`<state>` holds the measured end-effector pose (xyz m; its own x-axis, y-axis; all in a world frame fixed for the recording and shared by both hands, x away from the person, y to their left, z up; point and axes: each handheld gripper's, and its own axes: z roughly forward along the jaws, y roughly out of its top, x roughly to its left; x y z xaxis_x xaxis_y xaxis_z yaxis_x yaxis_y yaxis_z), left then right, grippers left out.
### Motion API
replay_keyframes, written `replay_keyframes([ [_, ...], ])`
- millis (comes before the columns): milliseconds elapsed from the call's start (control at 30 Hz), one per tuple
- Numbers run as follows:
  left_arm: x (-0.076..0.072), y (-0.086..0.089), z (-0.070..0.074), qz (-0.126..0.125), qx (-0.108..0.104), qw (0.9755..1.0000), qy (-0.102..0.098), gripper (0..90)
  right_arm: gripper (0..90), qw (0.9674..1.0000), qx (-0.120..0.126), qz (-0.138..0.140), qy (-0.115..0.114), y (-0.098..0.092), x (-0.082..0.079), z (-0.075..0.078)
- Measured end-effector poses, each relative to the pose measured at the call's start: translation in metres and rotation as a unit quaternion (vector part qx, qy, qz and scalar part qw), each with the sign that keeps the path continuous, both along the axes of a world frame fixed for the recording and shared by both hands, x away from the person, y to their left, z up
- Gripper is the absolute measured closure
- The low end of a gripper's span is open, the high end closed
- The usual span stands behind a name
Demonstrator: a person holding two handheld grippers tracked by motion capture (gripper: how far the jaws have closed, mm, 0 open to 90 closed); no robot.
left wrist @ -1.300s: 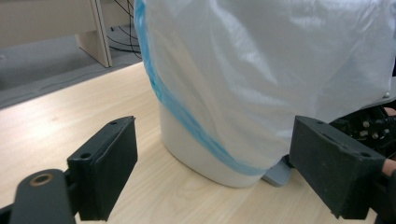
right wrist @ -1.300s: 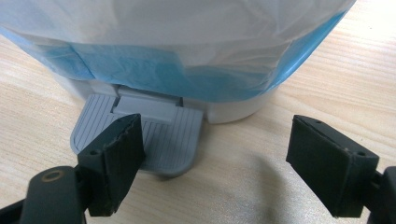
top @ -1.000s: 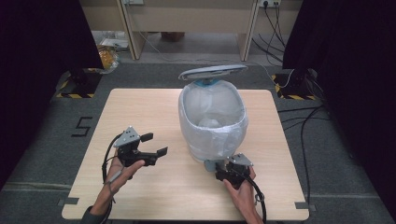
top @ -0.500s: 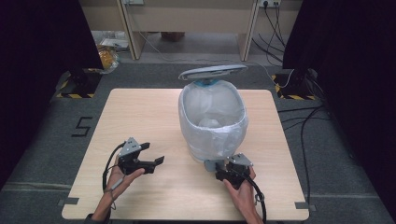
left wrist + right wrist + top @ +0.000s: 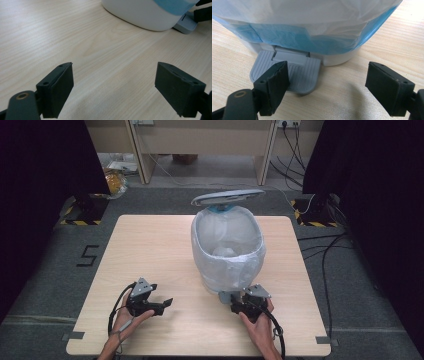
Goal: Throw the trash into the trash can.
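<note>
Over the last second the left gripper (image 5: 162, 303) has drawn back toward the near edge of the table (image 5: 150, 250) and a little to the right, while the right gripper (image 5: 235, 301) has kept its place at the foot of the bin. The left one now sits in the person's left hand (image 5: 126, 319) on the near left part of the table, its jaws spread wide with nothing between them; in the left gripper view only bare wood lies between the two black jaws, and the bin's white base shows farther off at the top. The right gripper, held in the right hand (image 5: 256, 320), is also wide open and holds nothing. In the right gripper view its left jaw hangs just over the near left corner of the grey ribbed pedal (image 5: 294, 72), though whether it touches the pedal cannot be told, and its right jaw stands over bare wood beside the bin. The bin (image 5: 227, 247) stands upright at the middle of the table, a little to the right, with its lid (image 5: 228, 196) raised behind it. A thin whitish liner bag (image 5: 220, 260) is folded down over the rim and covers most of the outer wall; in the right gripper view a blue band shows beneath it near the base. Cables (image 5: 325, 250) trail across the grey floor (image 5: 60, 270) to the right of the table.
</note>
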<state>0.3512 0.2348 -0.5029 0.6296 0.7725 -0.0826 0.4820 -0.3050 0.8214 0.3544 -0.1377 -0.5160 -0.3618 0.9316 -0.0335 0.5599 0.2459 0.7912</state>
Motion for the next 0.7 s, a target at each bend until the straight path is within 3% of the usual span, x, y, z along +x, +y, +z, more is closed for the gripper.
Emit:
replay_keyframes([
  [167,-0.004,0.001,-0.005,-0.001,0.02,0.9997,0.014,15.1,18.8,1.0,0.0,0.001,0.0,0.0,0.0,0.0],
  [233,-0.011,0.0,-0.009,-0.004,0.056,0.9984,0.009,15.1,18.9,1.0,0.0,0.0,0.0,0.0,0.0,0.0],
  [467,-0.014,0.002,-0.02,-0.005,0.071,0.9972,0.024,15.1,18.9,1.0,0.001,0.0,0.001,0.0,0.0,0.0],
  [567,-0.015,0.004,-0.021,-0.008,0.058,0.9978,0.033,14.6,18.9,1.0,0.001,0.0,0.001,0.0,0.0,0.0],
  [700,-0.016,0.004,-0.021,-0.003,0.059,0.9977,0.033,14.4,18.9,1.0,0.001,0.004,0.002,-0.001,0.001,0.0],
])
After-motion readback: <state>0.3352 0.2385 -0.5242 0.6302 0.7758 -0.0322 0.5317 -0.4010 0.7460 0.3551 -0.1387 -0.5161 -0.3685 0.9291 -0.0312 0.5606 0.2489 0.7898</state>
